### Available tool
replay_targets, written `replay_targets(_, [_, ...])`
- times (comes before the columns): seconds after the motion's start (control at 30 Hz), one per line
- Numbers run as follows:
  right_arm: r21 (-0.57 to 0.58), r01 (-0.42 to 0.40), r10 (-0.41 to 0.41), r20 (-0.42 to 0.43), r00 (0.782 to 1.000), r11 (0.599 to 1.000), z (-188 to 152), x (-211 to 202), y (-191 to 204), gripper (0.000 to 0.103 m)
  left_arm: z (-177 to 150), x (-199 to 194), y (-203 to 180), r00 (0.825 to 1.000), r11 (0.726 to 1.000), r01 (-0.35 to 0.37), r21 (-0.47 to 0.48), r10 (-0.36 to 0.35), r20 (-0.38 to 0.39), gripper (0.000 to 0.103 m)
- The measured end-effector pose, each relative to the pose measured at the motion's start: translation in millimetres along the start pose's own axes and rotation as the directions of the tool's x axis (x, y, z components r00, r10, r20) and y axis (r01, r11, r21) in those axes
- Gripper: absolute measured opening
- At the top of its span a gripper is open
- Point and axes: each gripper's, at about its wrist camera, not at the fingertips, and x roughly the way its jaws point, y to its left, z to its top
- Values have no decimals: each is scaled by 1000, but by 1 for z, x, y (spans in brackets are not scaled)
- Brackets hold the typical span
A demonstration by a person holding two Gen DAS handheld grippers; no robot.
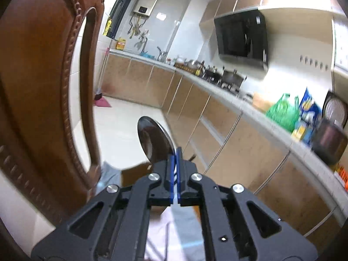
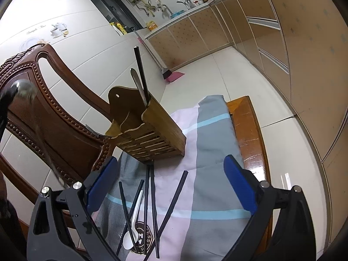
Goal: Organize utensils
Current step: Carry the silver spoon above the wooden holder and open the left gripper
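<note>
Left gripper: jaws pressed together on the thin handle of a metal spoon, whose bowl stands out past the fingertips, raised in the air with the floor behind it. The hold is on a narrow, smooth stem near its end; judged risk is that the spoon pivots or slides out during a tilt toward the holder. The carved wooden chair stands close on the left side of this gripper, and a swing that way could strike its back.

Wooden utensil holder: stands toward the far end of the cloth-covered surface, just beside the chair back. It already carries a spoon handle and a black chopstick, both leaning. These upright stems crowd the slot, so an incoming spoon may catch on them or tip the holder toward the chair.

Loose black chopsticks and a white plastic spoon lie crossed on the cloth at the near edge, overlapping one another; picking one may drag its neighbours.

Right gripper: jaws spread wide, empty, poised above those loose items. The cloth is creased and could bunch under a low approach.
</note>
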Motion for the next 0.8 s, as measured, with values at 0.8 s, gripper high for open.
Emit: replay_targets(0.8, [-1,-31,30,-39,999,1000,2,16,5,95,-33,138,60,947,978,155,-141,-107,302,1])
